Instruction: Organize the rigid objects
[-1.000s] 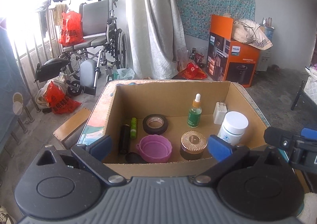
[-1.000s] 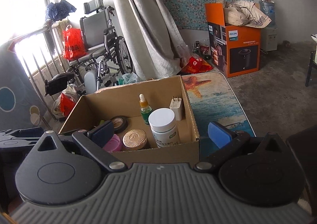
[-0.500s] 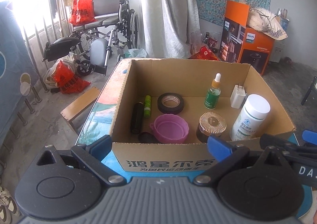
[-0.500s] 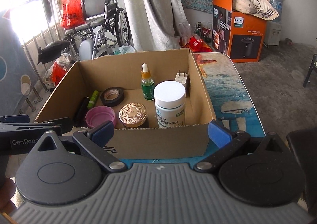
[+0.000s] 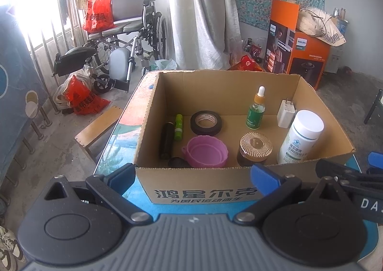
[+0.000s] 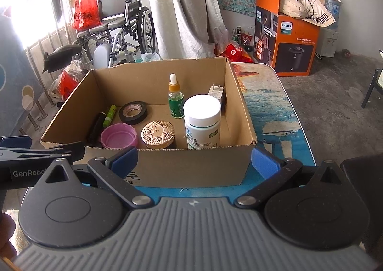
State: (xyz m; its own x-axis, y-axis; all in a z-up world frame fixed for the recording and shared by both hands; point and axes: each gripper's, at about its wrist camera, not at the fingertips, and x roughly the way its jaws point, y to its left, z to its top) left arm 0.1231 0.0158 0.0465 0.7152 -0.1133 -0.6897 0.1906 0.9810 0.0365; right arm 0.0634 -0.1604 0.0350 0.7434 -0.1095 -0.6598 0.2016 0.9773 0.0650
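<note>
Brown cardboard box (image 5: 239, 93) sits open on a table (image 6: 270, 103) printed with a blue sea scene; bold Chinese characters run across its near wall, with a smaller line beneath. Every loose item lies inside the box. A white pill bottle (image 6: 201, 124) with a white cap and a green-and-white label in Chinese stands at the near right. Behind it a white plug adapter (image 5: 286, 112) leans by the right wall, and a green dropper bottle (image 5: 255, 112) stands upright beside it. A jar with a ribbed gold lid (image 5: 255, 148) sits next to a pink cup (image 5: 204, 154). A roll of black tape (image 5: 205, 123) lies flat, with a green tube (image 5: 178, 126) and a black tube (image 5: 166, 140) along the left wall.

The left gripper (image 5: 194, 178) and right gripper (image 6: 194, 159) hover just before the near wall, both spread wide and holding nothing. "GenRobo" reads on the left tool in the right view. An orange carton (image 6: 290, 43) on the floor behind says "PHILIPS".
</note>
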